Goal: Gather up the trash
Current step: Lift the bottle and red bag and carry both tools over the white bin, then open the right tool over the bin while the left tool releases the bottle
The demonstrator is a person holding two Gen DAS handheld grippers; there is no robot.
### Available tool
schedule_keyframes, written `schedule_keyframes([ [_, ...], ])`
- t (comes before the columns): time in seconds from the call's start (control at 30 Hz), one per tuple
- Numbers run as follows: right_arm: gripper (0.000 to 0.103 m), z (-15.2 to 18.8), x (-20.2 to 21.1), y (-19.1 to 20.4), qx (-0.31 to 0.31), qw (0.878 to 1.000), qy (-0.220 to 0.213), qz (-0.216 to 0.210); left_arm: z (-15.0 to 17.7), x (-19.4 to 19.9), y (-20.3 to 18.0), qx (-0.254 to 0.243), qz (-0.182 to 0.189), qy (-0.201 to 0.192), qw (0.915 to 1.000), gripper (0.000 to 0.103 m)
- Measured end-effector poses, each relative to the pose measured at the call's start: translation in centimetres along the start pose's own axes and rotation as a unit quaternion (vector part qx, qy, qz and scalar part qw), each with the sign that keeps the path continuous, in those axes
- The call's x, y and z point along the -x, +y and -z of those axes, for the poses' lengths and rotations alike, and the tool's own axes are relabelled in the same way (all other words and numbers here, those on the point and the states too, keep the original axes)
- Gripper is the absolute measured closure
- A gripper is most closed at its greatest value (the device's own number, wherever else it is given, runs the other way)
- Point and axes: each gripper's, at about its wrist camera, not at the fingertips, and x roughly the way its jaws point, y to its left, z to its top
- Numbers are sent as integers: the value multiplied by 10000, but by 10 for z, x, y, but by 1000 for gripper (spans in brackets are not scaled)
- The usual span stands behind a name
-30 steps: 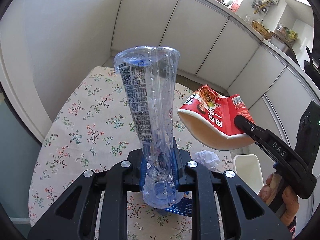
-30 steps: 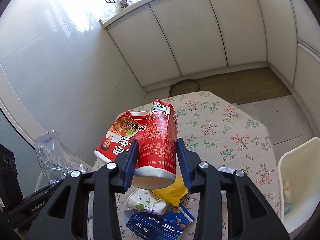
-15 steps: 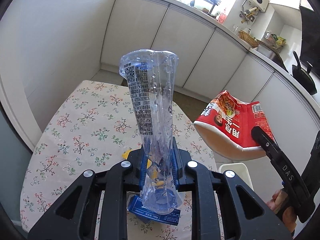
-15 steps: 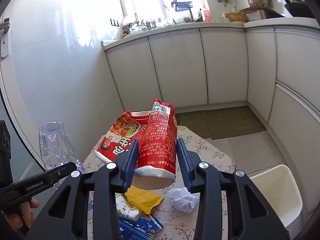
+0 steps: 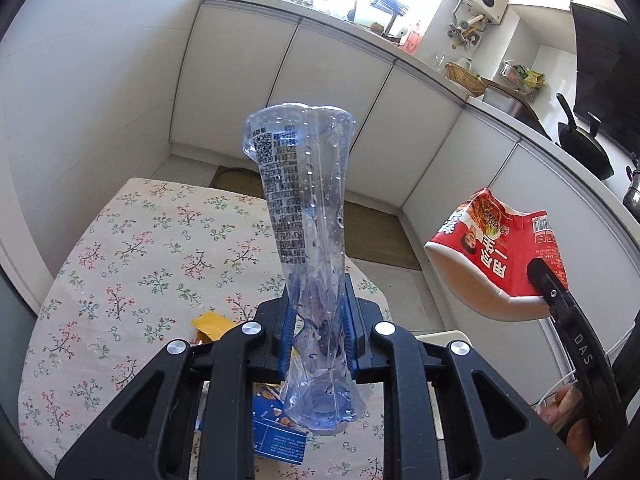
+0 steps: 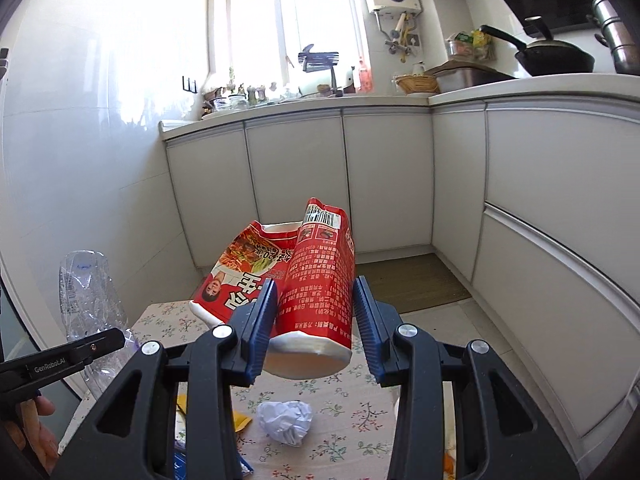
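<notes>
Above the flowered desk (image 5: 120, 248), both pieces of trash now hang higher than they did a second ago. The left tongs (image 5: 316, 320) are pinched narrow on the crushed clear plastic bottle (image 5: 304, 208), which stands up between the blue pads with its cap end down toward the camera and its base uppermost. The right tongs (image 6: 316, 312) stand about half open, clamped on the flattened red noodle cup (image 6: 316, 276), whose white rim points back toward the camera. Neither grip has changed over the last second.

What has changed is the outlook. A second ago the right wrist view looked down at the desk top; now it looks across the kitchen at the cupboards, window and worktop, and only the near end of the desk shows below the cup. In the left wrist view the bottle has risen against the cupboard doors, and the cup has drifted out to the right, well apart from the bottle and beyond the desk edge.

That reads as a lift and carry: both pieces are picked and are being taken off toward wherever the trash goes, though no bin is in view.

Left on the desk are a crumpled paper ball (image 6: 285, 420), a yellow wrapper (image 5: 210, 324) and a blue packet (image 5: 280, 442), so the collecting looks less than half done.
</notes>
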Motion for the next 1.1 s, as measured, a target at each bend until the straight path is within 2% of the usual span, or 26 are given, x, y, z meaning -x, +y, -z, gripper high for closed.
schedule_keyframes([
  [0.3, 63, 1, 9, -51, -58, 9975, -119, 697, 10, -16, -40, -163, 272, 32, 9995, 83],
  [0.67, 63, 27, -12, -142, -569, 9859, 606, 1450, 25, -42, -93, -324, 663, 217, 9970, 83],
  [0.9, 63, 44, -10, -185, -751, 9783, 939, 1686, 39, -62, -136, -410, 998, 357, 9935, 83],
  [0.97, 57, 49, -9, -196, -791, 9753, 1015, 1793, 44, -69, -150, -460, 1111, 418, 9919, 83],
  [1.03, 48, 52, -5, -210, -852, 9721, 1041, 1920, 50, -76, -163, -519, 1210, 469, 9902, 83],
  [1.1, 43, 53, -1, -224, -903, 9688, 1052, 2056, 56, -84, -175, -576, 1307, 529, 9883, 83],
])
